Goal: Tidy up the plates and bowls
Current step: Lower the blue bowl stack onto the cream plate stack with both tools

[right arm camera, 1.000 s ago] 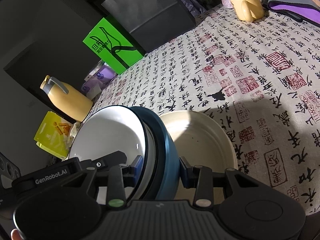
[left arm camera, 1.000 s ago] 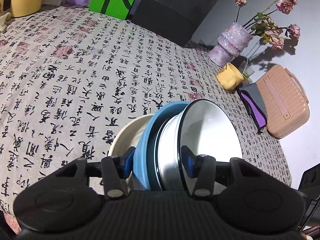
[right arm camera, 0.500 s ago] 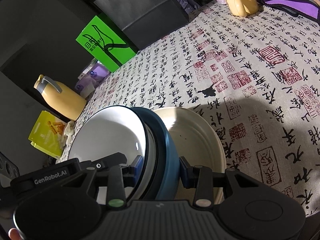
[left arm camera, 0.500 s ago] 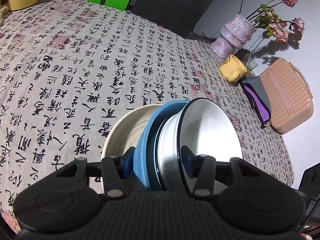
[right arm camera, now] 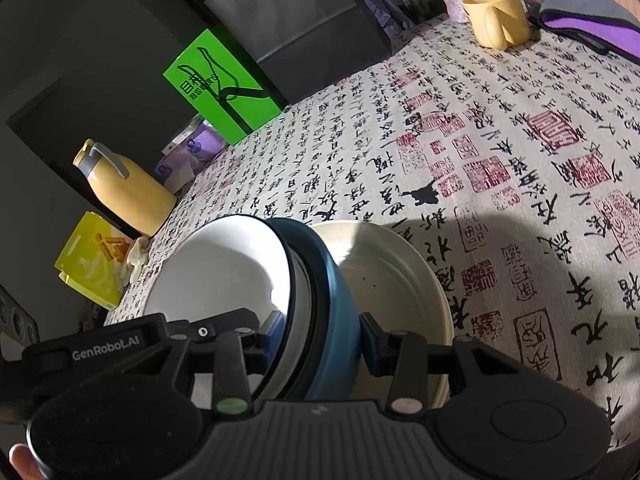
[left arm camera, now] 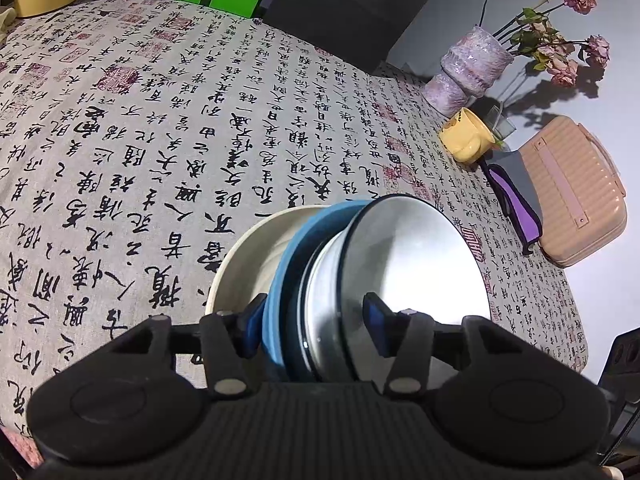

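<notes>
A stack of a white bowl (left arm camera: 416,256) nested in a blue bowl (left arm camera: 288,280) is held between both grippers, above a cream plate (left arm camera: 248,256) on the table. My left gripper (left arm camera: 312,320) is shut on one rim of the stack. My right gripper (right arm camera: 318,336) is shut on the opposite rim; there the white bowl (right arm camera: 224,272), the blue bowl (right arm camera: 332,292) and the cream plate (right arm camera: 396,280) show. I cannot tell whether the stack touches the plate.
A calligraphy tablecloth (left arm camera: 160,128) covers the table. At its edges stand a yellow mug (left arm camera: 466,140), a purple vase of dried roses (left arm camera: 468,68), a pink case (left arm camera: 576,184), a purple cloth (left arm camera: 516,204), a green bag (right arm camera: 220,88), a black bag (right arm camera: 296,20), a yellow thermos (right arm camera: 124,188).
Both grippers have stayed shut on the bowl stack. More of the cream plate shows beyond the stack in both views, and the background has shifted slightly.
</notes>
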The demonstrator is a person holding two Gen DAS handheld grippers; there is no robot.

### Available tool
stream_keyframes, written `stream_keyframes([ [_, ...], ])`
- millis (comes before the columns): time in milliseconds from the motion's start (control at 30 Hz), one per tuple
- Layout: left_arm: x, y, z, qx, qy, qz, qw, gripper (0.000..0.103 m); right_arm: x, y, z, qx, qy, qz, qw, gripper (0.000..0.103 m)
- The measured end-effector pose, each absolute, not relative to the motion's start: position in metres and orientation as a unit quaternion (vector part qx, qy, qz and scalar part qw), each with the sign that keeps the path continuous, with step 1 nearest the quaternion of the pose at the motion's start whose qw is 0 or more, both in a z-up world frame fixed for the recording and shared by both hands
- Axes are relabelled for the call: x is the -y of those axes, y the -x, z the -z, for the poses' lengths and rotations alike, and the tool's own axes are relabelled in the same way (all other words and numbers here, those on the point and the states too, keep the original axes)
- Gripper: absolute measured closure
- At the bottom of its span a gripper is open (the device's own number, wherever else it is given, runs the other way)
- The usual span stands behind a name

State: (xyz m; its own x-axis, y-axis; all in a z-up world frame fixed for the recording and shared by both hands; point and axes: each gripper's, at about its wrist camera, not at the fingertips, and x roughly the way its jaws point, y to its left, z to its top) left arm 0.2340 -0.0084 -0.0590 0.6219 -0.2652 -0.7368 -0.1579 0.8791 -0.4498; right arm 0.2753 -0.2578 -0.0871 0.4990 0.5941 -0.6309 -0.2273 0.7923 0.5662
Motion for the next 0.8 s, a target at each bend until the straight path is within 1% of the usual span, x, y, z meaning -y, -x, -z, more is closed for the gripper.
stream_keyframes([
  [133, 0.008, -0.233, 0.057, -0.427, 0.246, 0.035, 0.869, 0.048, 0.260, -0.276, 0.088, -0.436, -0.216, -0.249, 0.837, 0.060],
  [267, 0.009, -0.230, 0.053, -0.416, 0.241, 0.038, 0.876, 0.041, 0.259, -0.276, 0.088, -0.434, -0.215, -0.251, 0.838, 0.060],
  [367, 0.008, -0.230, 0.053, -0.413, 0.241, 0.035, 0.878, 0.038, 0.260, -0.277, 0.089, -0.437, -0.211, -0.252, 0.837, 0.055],
  [400, 0.008, -0.229, 0.053, -0.412, 0.241, 0.035, 0.878, 0.036, 0.260, -0.277, 0.090, -0.438, -0.212, -0.253, 0.837, 0.052],
  [467, 0.007, -0.229, 0.052, -0.410, 0.240, 0.034, 0.879, 0.034, 0.260, -0.277, 0.090, -0.437, -0.211, -0.252, 0.837, 0.051],
  [600, 0.007, -0.226, 0.050, -0.403, 0.235, 0.032, 0.884, 0.027, 0.262, -0.277, 0.088, -0.434, -0.210, -0.260, 0.837, 0.042],
  [633, 0.006, -0.225, 0.049, -0.399, 0.234, 0.032, 0.886, 0.025, 0.262, -0.276, 0.087, -0.433, -0.207, -0.262, 0.837, 0.038],
  [667, 0.005, -0.223, 0.048, -0.395, 0.234, 0.032, 0.888, 0.021, 0.263, -0.275, 0.086, -0.430, -0.206, -0.262, 0.839, 0.035],
  [700, 0.004, -0.222, 0.047, -0.391, 0.234, 0.032, 0.890, 0.017, 0.264, -0.274, 0.085, -0.428, -0.205, -0.262, 0.840, 0.029],
  [733, 0.004, -0.220, 0.045, -0.386, 0.233, 0.033, 0.892, 0.017, 0.265, -0.274, 0.084, -0.425, -0.205, -0.263, 0.841, 0.024],
  [800, 0.004, -0.218, 0.043, -0.380, 0.227, 0.034, 0.896, 0.014, 0.267, -0.273, 0.082, -0.420, -0.207, -0.265, 0.843, 0.020],
])
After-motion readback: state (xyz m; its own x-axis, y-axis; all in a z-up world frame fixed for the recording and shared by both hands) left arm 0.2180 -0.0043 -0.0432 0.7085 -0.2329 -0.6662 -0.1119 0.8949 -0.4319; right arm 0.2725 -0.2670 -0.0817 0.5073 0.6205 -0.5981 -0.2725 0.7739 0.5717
